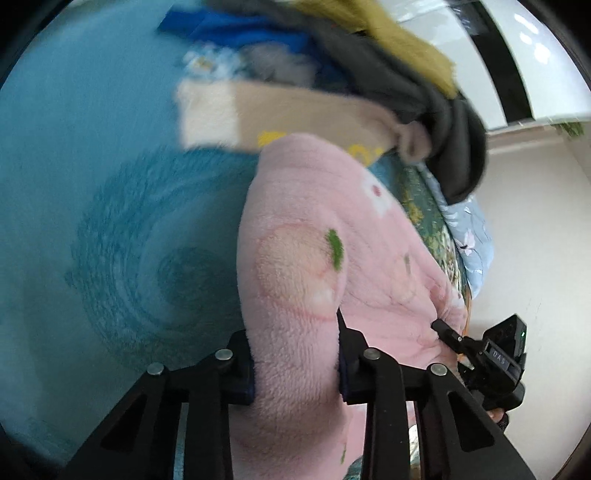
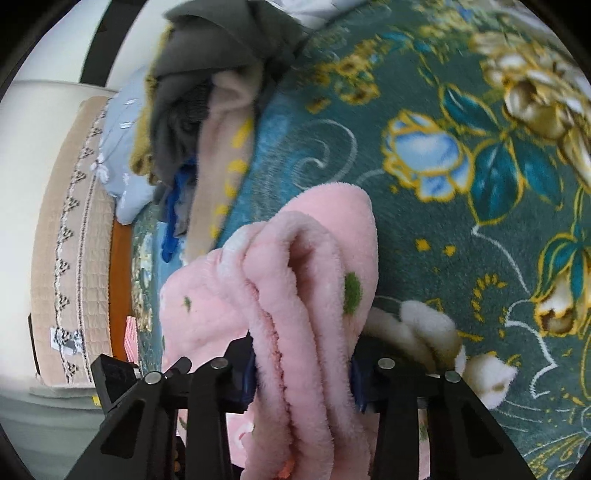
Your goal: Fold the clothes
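Observation:
A fluffy pink fleece garment with green and white patches is lifted off the bed. My left gripper is shut on a thick fold of it, and the fleece bulges out between the two fingers. In the right wrist view the same pink garment is bunched into several rolled layers, with my right gripper shut on that bunch. The right gripper also shows in the left wrist view, at the garment's far right edge.
The bed has a teal blanket with a floral pattern. A pile of clothes lies beyond: a beige garment, a dark grey one, a mustard one and a blue one. A light blue pillow sits at the bed's edge.

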The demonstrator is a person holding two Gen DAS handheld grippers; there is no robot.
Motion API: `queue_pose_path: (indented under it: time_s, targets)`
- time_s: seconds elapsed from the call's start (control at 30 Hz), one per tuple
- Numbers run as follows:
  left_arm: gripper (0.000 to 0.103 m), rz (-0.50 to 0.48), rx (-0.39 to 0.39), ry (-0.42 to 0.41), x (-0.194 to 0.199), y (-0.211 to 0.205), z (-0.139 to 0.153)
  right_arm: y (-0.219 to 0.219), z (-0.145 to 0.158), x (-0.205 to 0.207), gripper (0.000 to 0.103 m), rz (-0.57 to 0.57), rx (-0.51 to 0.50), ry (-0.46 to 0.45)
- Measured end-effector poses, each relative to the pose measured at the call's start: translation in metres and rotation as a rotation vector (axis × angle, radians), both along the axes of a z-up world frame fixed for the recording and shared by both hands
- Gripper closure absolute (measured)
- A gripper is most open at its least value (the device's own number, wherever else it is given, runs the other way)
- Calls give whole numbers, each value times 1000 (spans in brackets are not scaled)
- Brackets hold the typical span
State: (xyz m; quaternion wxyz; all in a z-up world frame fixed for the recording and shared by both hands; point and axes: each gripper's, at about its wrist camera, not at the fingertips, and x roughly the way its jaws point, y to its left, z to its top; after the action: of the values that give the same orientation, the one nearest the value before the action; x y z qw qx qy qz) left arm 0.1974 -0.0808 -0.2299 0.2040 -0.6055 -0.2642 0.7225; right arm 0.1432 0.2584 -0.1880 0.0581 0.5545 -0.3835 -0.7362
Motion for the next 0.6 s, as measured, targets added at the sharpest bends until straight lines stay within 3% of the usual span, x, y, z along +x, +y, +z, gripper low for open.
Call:
queue_pose_path:
  time_s: [0.13,0.4,0.6]
  targets:
    - [72,-23,-6,107,1,5,39,1,36,-2,63,20,12,83]
    - [72,21,23,283,-15,-38,124,-22,119,-8,63,108,21,306]
    - [72,92,-19,323,-28,-82,153,-62,136,-39,63,180,-25,344]
